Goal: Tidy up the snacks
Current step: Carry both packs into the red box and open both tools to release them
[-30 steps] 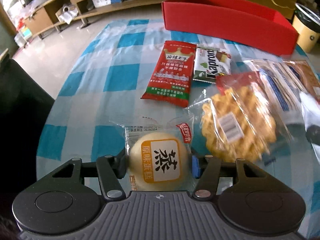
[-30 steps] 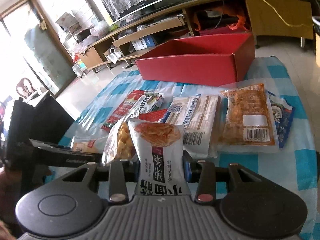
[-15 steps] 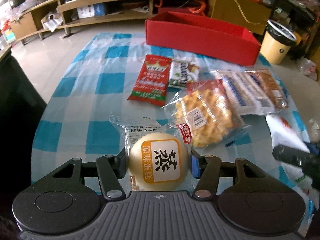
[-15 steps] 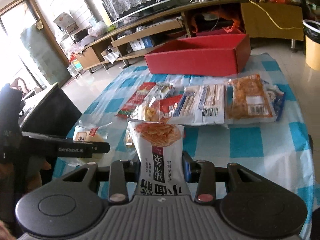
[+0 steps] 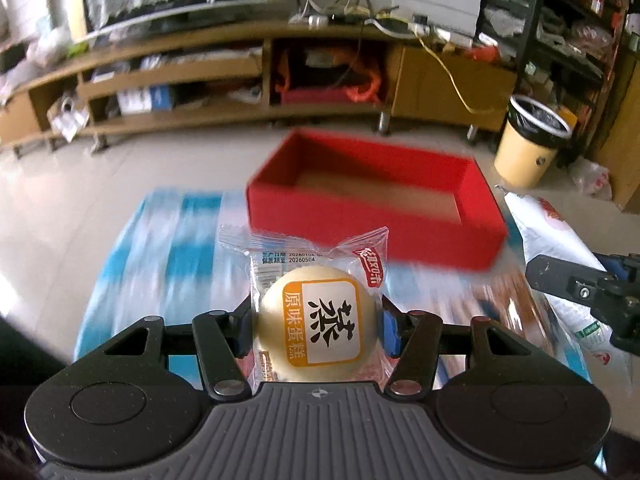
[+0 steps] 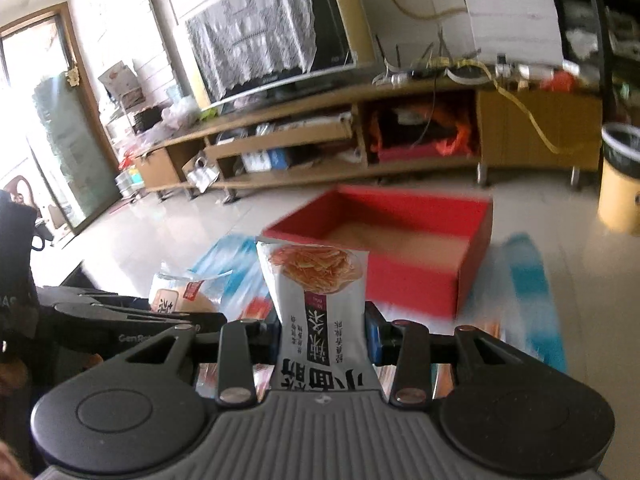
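Left gripper [image 5: 318,330] clamped partway on a wrapped steamed cake [image 5: 318,330], pads squeezing the round bun at its widest part, held up in the air. Looks feather-light and squishy, so probably best pinched gently at the sides like this; the clear crinkly wrapper likely slides a bit. No real long axis on the bun itself, but the pack runs straight ahead from the jaws, its sealed end with the date print pointing at the red box [image 5: 400,236] just beyond.

Right gripper [image 6: 322,334] shut nearly all the way on a white snack bag [image 6: 316,292] with noodle-stick artwork, gripped around mid-body. Light, puffy, contents probably brittle, so no crushing. Long axis points forward out of the jaws, pictured end leading, also toward that open red box, which looks empty inside. Checked tablecloth [image 5: 176,252] below both, too blurred for detail.
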Demonstrator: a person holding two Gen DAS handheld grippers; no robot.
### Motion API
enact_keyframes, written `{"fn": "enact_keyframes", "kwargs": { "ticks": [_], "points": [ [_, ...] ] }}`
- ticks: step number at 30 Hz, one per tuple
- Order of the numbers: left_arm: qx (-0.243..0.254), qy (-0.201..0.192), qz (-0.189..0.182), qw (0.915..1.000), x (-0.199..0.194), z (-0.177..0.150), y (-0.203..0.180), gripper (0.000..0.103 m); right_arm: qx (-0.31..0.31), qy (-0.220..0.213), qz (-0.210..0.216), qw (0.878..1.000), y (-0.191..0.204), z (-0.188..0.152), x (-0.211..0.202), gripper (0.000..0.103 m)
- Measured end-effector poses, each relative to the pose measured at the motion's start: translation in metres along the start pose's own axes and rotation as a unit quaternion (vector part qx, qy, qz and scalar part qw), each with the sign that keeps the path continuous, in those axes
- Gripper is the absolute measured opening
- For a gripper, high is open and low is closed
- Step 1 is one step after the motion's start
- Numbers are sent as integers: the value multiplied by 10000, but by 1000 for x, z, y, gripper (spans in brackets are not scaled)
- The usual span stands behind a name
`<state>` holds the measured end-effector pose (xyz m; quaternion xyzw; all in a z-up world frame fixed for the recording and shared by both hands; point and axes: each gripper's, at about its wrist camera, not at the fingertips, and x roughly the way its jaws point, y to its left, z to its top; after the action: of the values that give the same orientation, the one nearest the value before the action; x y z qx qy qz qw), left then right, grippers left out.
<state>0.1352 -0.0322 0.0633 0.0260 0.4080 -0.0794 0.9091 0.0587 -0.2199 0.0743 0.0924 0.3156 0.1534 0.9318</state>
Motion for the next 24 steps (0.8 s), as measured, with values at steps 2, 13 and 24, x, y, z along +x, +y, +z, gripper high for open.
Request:
{"fn": "enact_keyframes", "kwargs": {
  "ticks": [2, 13, 24],
  "points": [
    [95, -150, 46, 9998, 22, 30, -2, 65, -15, -67, -102, 9999, -7, 23, 23, 35],
    [385, -159, 382, 9984, 166, 99, -9, 65, 21, 359, -556, 9978, -55, 77, 169, 35],
    [873, 205, 599, 9942, 174, 49, -3, 66, -278, 891, -463, 9946, -59, 43, 203, 36]
  ]
}}
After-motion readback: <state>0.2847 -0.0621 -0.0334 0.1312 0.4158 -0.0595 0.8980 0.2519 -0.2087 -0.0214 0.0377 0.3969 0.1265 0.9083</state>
